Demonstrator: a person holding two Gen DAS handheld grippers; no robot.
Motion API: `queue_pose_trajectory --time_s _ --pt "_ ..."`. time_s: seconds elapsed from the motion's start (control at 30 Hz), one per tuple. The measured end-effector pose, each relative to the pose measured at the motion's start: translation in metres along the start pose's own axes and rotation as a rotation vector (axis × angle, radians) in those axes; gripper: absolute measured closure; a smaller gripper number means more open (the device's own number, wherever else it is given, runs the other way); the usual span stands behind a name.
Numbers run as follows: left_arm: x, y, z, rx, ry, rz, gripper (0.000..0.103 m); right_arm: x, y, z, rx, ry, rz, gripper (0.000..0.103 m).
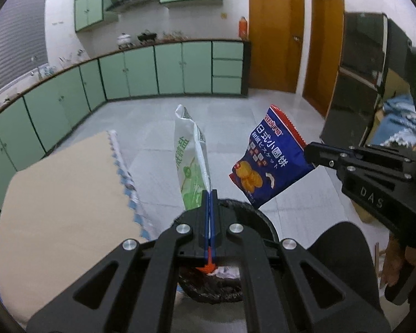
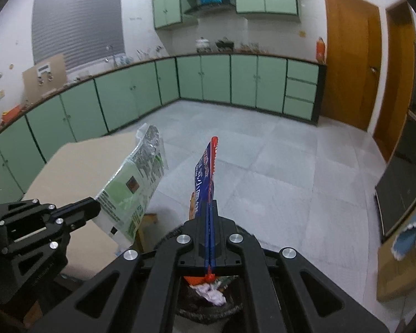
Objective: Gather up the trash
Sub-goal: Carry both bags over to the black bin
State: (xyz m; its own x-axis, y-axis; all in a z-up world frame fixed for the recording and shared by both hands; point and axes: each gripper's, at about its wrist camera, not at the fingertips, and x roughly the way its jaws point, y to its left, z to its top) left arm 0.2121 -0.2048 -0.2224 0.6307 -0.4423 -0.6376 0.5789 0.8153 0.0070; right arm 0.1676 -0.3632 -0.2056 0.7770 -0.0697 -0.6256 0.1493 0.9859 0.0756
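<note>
My left gripper (image 1: 210, 194) is shut on a white and green salt bag (image 1: 192, 161), held upright in the air. The bag also shows in the right wrist view (image 2: 133, 186), with the left gripper (image 2: 95, 208) at its lower left. My right gripper (image 2: 211, 205) is shut on a blue biscuit packet (image 2: 205, 177). In the left wrist view the packet (image 1: 269, 158) hangs from the right gripper (image 1: 309, 152). A bin with a black liner (image 1: 252, 216) sits below both grippers, with crumpled trash (image 2: 210, 291) inside.
A beige table (image 1: 63, 208) with a blue-edged cloth (image 1: 124, 172) stands at the left. Green cabinets (image 2: 216, 80) line the far walls. Orange doors (image 1: 274, 33) are at the back right. A dark appliance (image 1: 355, 83) stands at the right. Grey tiled floor (image 2: 291, 172) lies ahead.
</note>
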Motion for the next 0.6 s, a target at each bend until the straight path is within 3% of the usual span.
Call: queue_pose_trajectory --time_s 0.4,0.6 --pt "0.102 -0.01 -0.035 -0.007 0.171 -0.057 0.103 0.112 -0.029 -0.049 0.066 0.234 -0.025 0.102" --pt "0.139 -0.011 -0.042 -0.003 0.218 -0.071 0.103 0.15 -0.041 -0.066 0.102 0.308 -0.034 0.103"
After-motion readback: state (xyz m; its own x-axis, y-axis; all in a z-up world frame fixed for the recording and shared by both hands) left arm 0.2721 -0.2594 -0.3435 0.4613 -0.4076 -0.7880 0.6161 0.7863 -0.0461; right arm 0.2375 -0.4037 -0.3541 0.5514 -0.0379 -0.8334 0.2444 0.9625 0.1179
